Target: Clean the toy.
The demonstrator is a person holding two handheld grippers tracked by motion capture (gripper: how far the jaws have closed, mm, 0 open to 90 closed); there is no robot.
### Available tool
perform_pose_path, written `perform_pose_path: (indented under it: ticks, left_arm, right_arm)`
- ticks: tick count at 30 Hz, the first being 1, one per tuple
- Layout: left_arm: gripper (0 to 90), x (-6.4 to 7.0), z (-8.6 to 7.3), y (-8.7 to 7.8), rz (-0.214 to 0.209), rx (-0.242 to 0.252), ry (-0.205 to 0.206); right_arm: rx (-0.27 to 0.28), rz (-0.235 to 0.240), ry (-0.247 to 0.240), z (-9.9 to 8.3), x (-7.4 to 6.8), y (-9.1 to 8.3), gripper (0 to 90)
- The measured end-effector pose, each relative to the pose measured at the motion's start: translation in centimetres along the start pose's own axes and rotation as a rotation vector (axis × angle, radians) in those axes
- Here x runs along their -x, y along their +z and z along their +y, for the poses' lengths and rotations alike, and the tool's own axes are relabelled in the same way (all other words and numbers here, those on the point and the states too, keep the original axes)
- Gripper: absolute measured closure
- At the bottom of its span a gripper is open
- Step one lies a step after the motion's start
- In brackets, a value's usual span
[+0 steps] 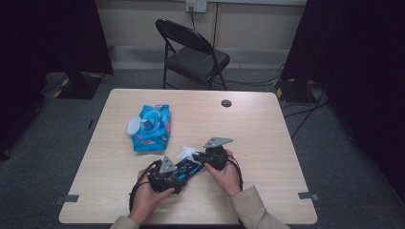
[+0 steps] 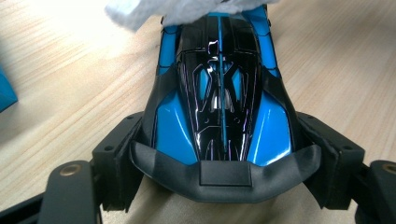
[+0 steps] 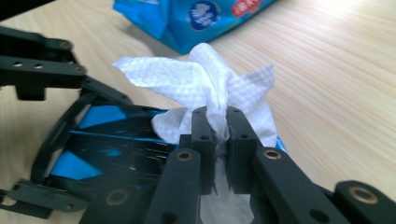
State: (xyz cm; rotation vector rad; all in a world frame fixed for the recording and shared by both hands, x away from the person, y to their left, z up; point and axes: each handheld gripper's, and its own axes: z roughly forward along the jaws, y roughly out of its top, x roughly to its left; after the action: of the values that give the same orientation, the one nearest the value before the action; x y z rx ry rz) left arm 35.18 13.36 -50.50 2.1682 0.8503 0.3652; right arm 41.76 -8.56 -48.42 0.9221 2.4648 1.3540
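Your left gripper (image 2: 224, 154) clamps the toy car (image 2: 219, 93) just above the desk (image 1: 258, 124) while your right gripper (image 3: 215, 140) pinches the wipe (image 3: 205, 88) against its far end; press hard and the car may twist loose.

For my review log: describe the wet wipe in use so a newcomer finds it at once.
On the wooden table, near its front edge, lies a blue-black toy car. The crumpled white wipe rests on it, pinched by the right hand-held gripper, unlike the blue wipes pack behind.
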Motion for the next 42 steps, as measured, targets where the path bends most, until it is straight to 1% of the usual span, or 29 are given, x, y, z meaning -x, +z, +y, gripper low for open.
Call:
perform_pose_path:
  ticks: [1,2,3,6,11,16,18,20,23,26,29,32,35,37,38,41,42]
  left_arm:
    - [24.1,0.0,0.0,0.0,0.0,0.0,0.0]
    - [24.1,0.0,0.0,0.0,0.0,0.0,-0.001]
    - [24.1,0.0,0.0,0.0,0.0,0.001,-0.001]
    - [24.1,0.0,0.0,0.0,0.0,0.0,-0.001]
    - [24.1,0.0,0.0,0.0,0.0,0.001,-0.001]
    - [24.1,0.0,0.0,0.0,0.001,0.0,-0.002]
    - [24.1,0.0,0.0,0.0,0.0,0.0,-0.001]
    - [24.1,0.0,0.0,0.0,0.0,0.001,-0.001]
    - [24.1,0.0,0.0,0.0,0.0,-0.001,0.0]
    - [24.2,0.0,0.0,0.0,0.0,0.001,-0.001]
    - [24.1,0.0,0.0,0.0,0.0,0.0,-0.001]
    - [24.1,0.0,0.0,0.0,0.0,0.0,-0.002]
    - [24.1,0.0,0.0,0.0,0.0,0.0,-0.002]
    - [24.1,0.0,0.0,0.0,0.0,-0.001,-0.001]
    - [24.1,0.0,0.0,0.0,0.0,-0.002,-0.002]
    - [24.1,0.0,0.0,0.0,0.001,0.0,-0.001]
    - [24.1,0.0,0.0,0.0,0.001,0.0,-0.001]
  right_arm:
    - [-0.003,-0.015,0.001,-0.1,0.2,-0.1,84.4]
    - [-0.01,-0.036,-0.007,-0.1,0.5,-0.1,84.3]
    - [-0.01,-0.045,-0.002,-0.3,0.7,-0.1,84.4]
    - [0.0,-0.043,0.021,-0.5,1.2,-0.2,84.3]
    - [0.003,-0.075,0.021,-0.7,1.5,-0.3,84.3]
    - [0.013,-0.087,0.045,-1.0,1.9,-0.4,84.3]
    - [0.007,-0.105,0.042,-1.0,2.0,-0.5,84.3]
    - [0.009,-0.108,0.052,-1.1,2.2,-0.6,84.3]
    - [-0.001,-0.124,0.059,-1.3,2.6,-0.7,84.3]
    - [-0.001,-0.12,0.076,-1.4,2.8,-0.9,84.3]
    - [-0.008,-0.123,0.071,-1.4,2.8,-1.0,84.3]
    - [-0.003,-0.117,0.052,-0.9,2.3,-1.2,84.3]
    - [0.015,-0.093,0.037,-0.1,1.4,-1.4,84.2]
    - [0.028,-0.066,0.023,0.5,0.6,-1.5,84.2]
    - [0.034,-0.044,0.015,0.9,0.1,-1.5,84.2]
    - [0.039,0.002,-0.007,1.5,-1.1,-1.4,84.2]
    - [0.042,0.03,-0.017,1.7,-1.8,-1.2,84.2]
